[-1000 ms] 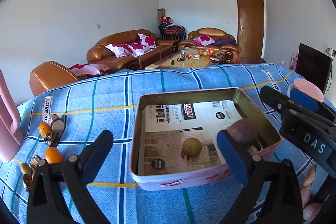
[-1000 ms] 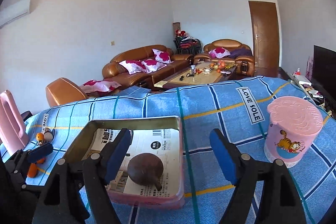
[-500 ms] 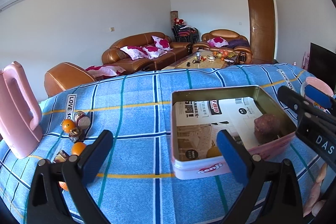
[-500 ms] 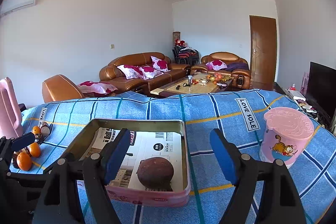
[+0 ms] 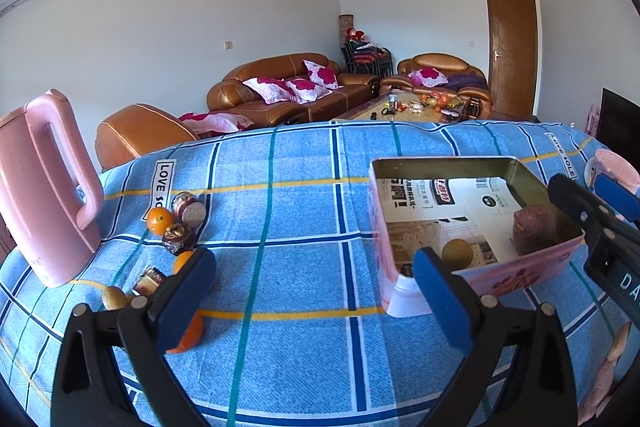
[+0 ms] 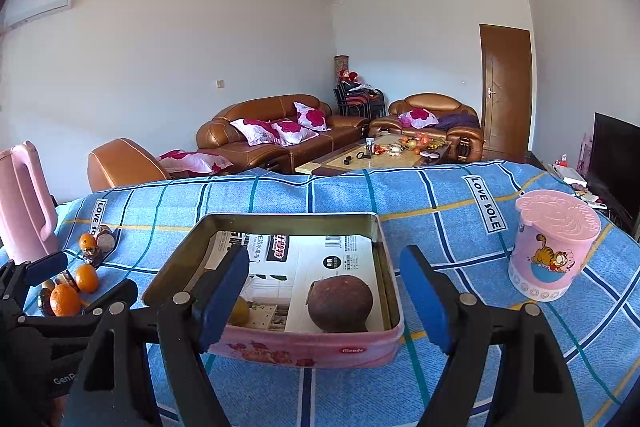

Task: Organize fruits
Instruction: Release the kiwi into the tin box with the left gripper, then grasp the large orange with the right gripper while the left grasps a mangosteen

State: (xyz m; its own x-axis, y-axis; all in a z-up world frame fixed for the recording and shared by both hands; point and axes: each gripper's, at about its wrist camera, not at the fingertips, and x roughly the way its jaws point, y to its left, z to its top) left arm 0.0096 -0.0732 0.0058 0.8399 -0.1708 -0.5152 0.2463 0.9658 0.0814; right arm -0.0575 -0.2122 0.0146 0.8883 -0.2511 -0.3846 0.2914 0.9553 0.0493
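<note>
A pink tin (image 5: 440,160) lined with printed paper holds a dark brown fruit (image 5: 534,231) and a small yellow-brown fruit (image 5: 457,253). Loose fruits lie to its left on the blue checked cloth: oranges (image 5: 159,220) (image 5: 185,338), a dark mangosteen (image 5: 179,238) and a yellowish fruit (image 5: 114,297). My left gripper (image 5: 316,291) is open and empty over the cloth between tin and loose fruits, its left finger close to the oranges. My right gripper (image 6: 324,295) is open and empty just before the tin (image 6: 292,215), facing the brown fruit (image 6: 340,303).
A tall pink jug (image 5: 44,187) stands at the left beside the loose fruits. At the right stands a pink lidded cup (image 6: 554,251) with a cat picture. Beyond the table's far edge are brown sofas and a low coffee table.
My left gripper has swung left, so the tin slid to the right of its view and the loose fruits came close. The right gripper shifted slightly; both stayed open.
</note>
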